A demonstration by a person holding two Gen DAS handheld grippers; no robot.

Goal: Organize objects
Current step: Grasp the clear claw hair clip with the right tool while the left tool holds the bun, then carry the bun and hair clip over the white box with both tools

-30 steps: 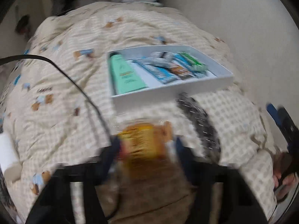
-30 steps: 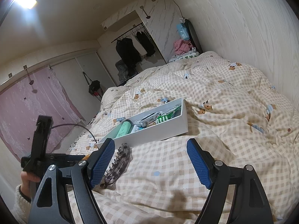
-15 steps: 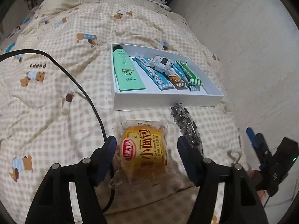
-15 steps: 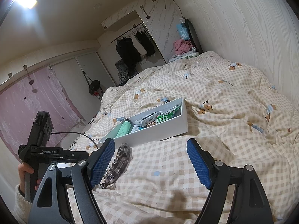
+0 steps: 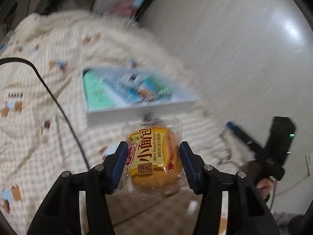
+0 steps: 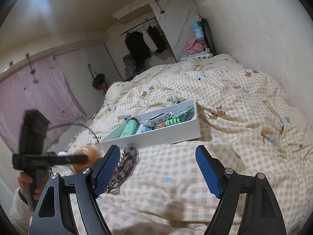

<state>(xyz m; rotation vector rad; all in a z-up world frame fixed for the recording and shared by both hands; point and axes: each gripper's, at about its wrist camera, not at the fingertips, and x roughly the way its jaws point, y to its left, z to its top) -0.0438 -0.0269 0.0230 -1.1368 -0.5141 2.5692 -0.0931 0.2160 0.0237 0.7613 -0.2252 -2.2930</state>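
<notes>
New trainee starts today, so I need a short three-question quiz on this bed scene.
1. True or false: the left tool has the wrapped bread between its fingers.
2. Which item lies on the quilt outside the white box? A) green tube B) hair clip C) striped packet
3. Fill in: the right tool holds ____.

Key:
1. True; its jaws are closing on the bread.
2. B; the hair clip lies just in front of the box.
3. Nothing; its jaws stand open over the quilt.
</notes>
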